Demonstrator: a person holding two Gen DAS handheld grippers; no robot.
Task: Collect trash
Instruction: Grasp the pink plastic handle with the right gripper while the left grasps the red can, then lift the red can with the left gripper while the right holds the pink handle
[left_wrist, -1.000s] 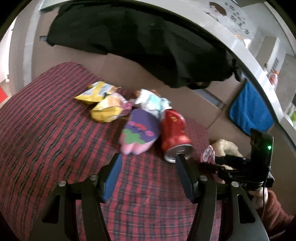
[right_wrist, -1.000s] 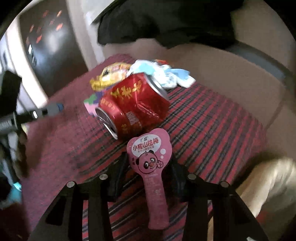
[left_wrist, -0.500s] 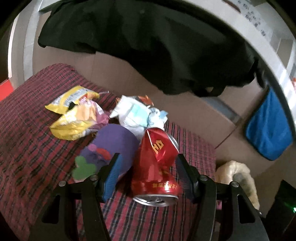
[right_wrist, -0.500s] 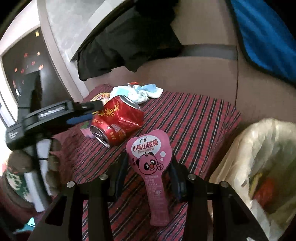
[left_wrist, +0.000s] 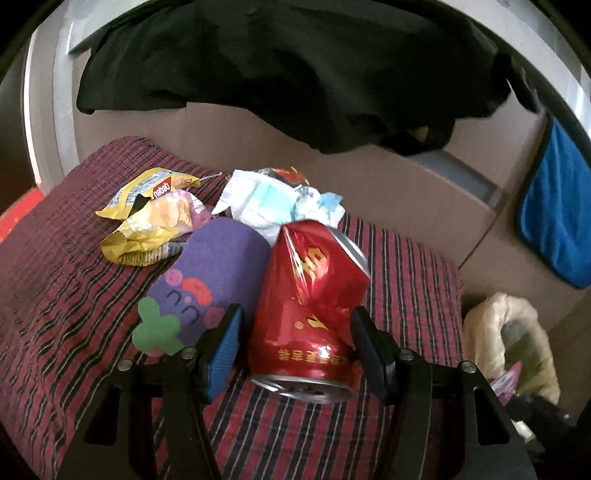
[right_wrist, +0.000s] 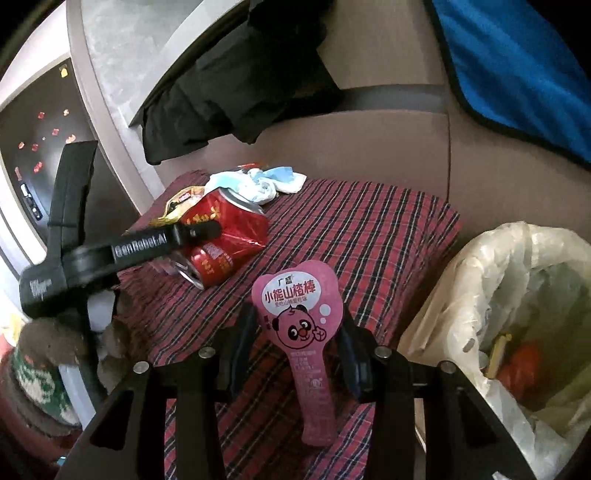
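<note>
A dented red can (left_wrist: 310, 295) lies on its side on the red plaid cloth (left_wrist: 74, 295), its open end toward me. My left gripper (left_wrist: 295, 347) is open and straddles the can's near end, with a small gap at the blue left pad (left_wrist: 225, 347). The right wrist view shows the same can (right_wrist: 225, 236) with one left finger (right_wrist: 147, 243) laid across it. My right gripper (right_wrist: 295, 332) is shut on a pink panda wrapper (right_wrist: 299, 306), held upright above the cloth's edge beside the bin bag (right_wrist: 517, 295).
A purple wrapper (left_wrist: 214, 273), yellow snack bags (left_wrist: 155, 229) and crumpled white-blue paper (left_wrist: 273, 203) lie around the can. A black garment (left_wrist: 295, 74) hangs over the back. A blue cloth (left_wrist: 557, 206) hangs at right. The bag holds some trash.
My left gripper has moved forward and now has the can between its fingers. My right gripper swung right with the pink wrapper, bringing the bin bag into view.
</note>
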